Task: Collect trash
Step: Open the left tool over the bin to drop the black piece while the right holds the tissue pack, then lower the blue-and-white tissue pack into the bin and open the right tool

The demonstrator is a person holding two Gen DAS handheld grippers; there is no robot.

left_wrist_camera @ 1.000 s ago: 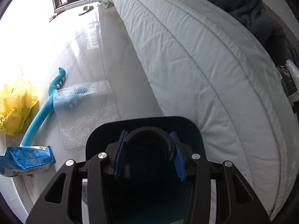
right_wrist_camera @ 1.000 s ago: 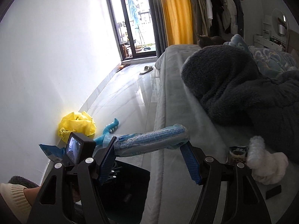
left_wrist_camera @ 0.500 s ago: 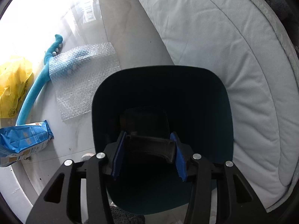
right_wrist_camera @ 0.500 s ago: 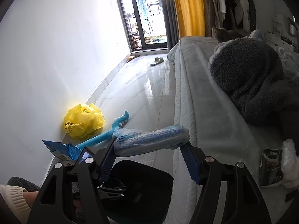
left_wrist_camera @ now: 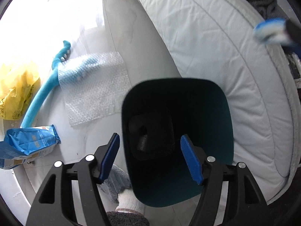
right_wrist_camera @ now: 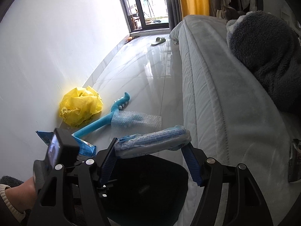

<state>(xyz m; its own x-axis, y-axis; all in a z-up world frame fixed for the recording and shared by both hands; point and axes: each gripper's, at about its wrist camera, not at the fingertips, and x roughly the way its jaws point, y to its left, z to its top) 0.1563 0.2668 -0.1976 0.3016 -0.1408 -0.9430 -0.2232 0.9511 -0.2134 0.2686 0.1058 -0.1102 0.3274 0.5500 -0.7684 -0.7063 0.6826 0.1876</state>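
A dark teal trash bin [left_wrist_camera: 212, 116] stands on the floor beside the bed, with dark items at its bottom. My left gripper [left_wrist_camera: 150, 158] is open above the bin's near rim and holds nothing. My right gripper [right_wrist_camera: 150, 160] is shut on a blue and white plastic packet [right_wrist_camera: 152, 141], held above the bin [right_wrist_camera: 150, 188]. The packet also shows at the right edge of the left wrist view [left_wrist_camera: 269, 30]. On the floor lie a bubble wrap sheet [left_wrist_camera: 96, 86], a blue snack bag [left_wrist_camera: 26, 143] and a crumpled yellow plastic bag [right_wrist_camera: 80, 107].
A white mattress [left_wrist_camera: 216, 47] runs along the right, with a dark fleece blanket [right_wrist_camera: 267, 47] on top. A turquoise foam stick [left_wrist_camera: 43, 94] lies partly under the bubble wrap. A white wall [right_wrist_camera: 47, 56] is on the left. A slipper [right_wrist_camera: 159, 41] lies near the balcony door.
My left gripper has let go of the bin's rim and opened; the bin now stands on the floor. My right gripper has carried the packet left and lower, over the bin.
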